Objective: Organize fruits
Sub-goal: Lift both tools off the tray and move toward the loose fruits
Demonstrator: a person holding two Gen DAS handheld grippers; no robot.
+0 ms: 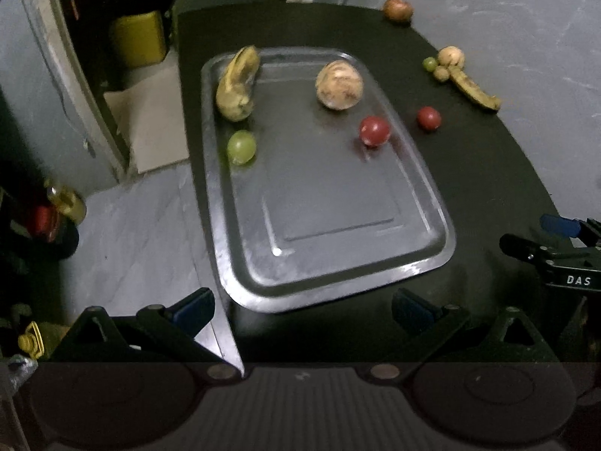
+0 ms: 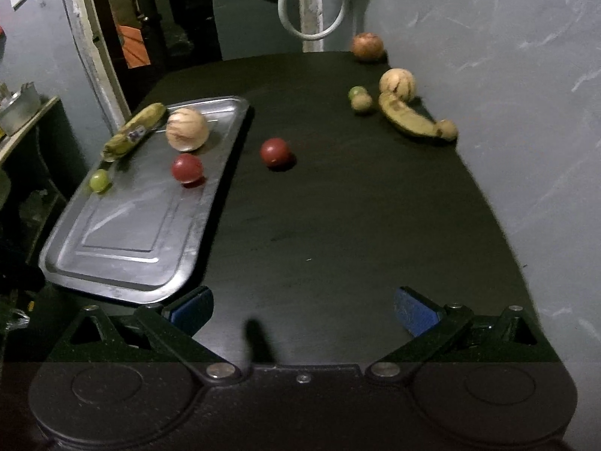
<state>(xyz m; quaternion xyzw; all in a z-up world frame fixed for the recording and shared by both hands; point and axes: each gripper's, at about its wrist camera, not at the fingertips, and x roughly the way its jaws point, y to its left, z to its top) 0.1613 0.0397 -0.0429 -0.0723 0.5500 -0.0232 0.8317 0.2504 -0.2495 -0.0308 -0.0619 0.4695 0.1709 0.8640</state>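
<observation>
A metal tray (image 1: 338, 263) (image 2: 124, 263) lies on the black table. In it are a banana (image 1: 238, 82) (image 2: 135, 129), a tan round fruit (image 1: 339, 84) (image 2: 186, 129), a red fruit (image 1: 373, 130) (image 2: 186, 167) and a green grape (image 1: 241, 146) (image 2: 99, 180). On the table lie a second red fruit (image 1: 428, 117) (image 2: 275, 152), a banana (image 1: 474, 88) (image 2: 407, 118), a tan fruit (image 1: 450, 56) (image 2: 397, 82), a green grape (image 1: 429, 63) (image 2: 357, 93), small brownish fruits (image 2: 361, 103) and a reddish apple (image 1: 397, 9) (image 2: 367, 47). My left gripper (image 1: 304, 310) is open and empty at the tray's near edge. My right gripper (image 2: 304, 310) (image 1: 556, 244) is open and empty.
A grey wall (image 2: 526, 75) borders the table on the right. The table's left edge drops to a grey floor (image 1: 131, 225) with clutter, a yellow container (image 1: 139, 37) and a doorway. A white hose (image 2: 311, 7) hangs at the back.
</observation>
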